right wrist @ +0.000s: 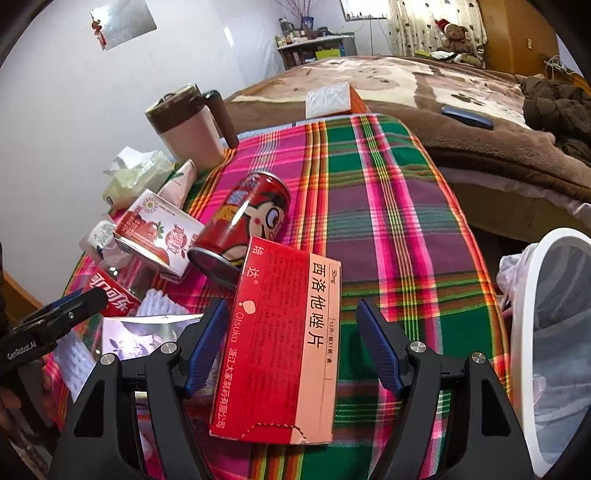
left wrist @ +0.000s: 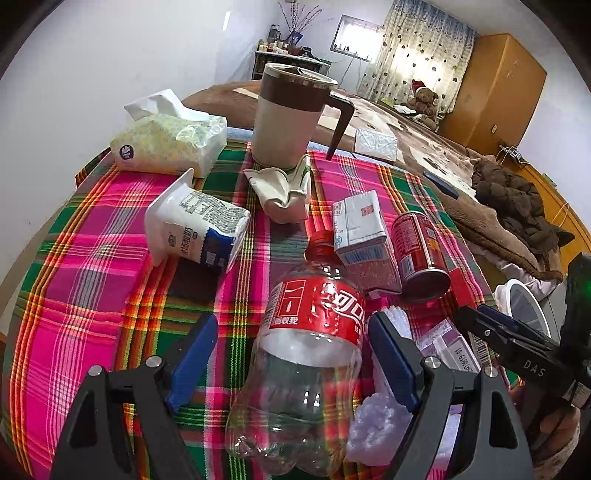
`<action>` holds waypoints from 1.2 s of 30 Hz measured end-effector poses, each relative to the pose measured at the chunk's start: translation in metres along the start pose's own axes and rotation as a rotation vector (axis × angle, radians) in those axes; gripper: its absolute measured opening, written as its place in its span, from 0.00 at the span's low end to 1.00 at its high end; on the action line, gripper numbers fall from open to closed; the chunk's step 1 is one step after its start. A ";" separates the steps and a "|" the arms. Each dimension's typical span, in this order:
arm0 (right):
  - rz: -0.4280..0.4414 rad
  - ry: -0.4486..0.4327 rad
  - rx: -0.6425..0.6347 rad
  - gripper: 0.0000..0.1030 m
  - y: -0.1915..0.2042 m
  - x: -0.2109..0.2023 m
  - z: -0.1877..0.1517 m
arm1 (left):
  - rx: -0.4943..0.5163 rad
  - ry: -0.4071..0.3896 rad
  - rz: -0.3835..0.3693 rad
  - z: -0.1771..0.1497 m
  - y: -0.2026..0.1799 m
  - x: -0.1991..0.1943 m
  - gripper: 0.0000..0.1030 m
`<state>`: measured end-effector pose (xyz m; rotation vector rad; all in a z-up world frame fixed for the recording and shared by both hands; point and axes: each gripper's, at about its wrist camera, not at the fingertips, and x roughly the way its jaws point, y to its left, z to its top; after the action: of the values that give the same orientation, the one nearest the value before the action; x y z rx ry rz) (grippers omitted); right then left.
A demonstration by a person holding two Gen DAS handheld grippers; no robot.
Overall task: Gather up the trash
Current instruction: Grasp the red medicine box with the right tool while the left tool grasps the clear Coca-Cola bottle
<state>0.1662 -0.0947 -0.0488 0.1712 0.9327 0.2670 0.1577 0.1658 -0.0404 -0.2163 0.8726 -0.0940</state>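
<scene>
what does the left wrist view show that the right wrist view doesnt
Only the left wrist view: the left gripper open around the clear cola bottle, and the full yogurt pouch.
Only the right wrist view: the right gripper open around the red medicine box, and a shiny sheet on the wall.
Both: the plaid cloth, mug, red can, white bin.

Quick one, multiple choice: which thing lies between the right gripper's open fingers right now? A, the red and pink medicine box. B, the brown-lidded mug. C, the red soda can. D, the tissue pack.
A: in the right wrist view the red and pink medicine box lies flat on the plaid cloth between the blue pads of the right gripper, which stand apart from it.
</scene>
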 end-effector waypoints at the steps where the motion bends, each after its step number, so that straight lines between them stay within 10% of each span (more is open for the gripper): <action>1: -0.002 0.008 0.002 0.71 -0.001 0.001 -0.001 | -0.005 0.001 -0.003 -0.001 0.000 0.001 0.82; 36: -0.183 0.051 -0.145 0.71 0.013 0.007 -0.014 | 0.006 0.045 0.059 -0.014 -0.001 0.013 0.71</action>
<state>0.1565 -0.0798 -0.0590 -0.0541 0.9693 0.1696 0.1552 0.1604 -0.0584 -0.1833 0.9223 -0.0472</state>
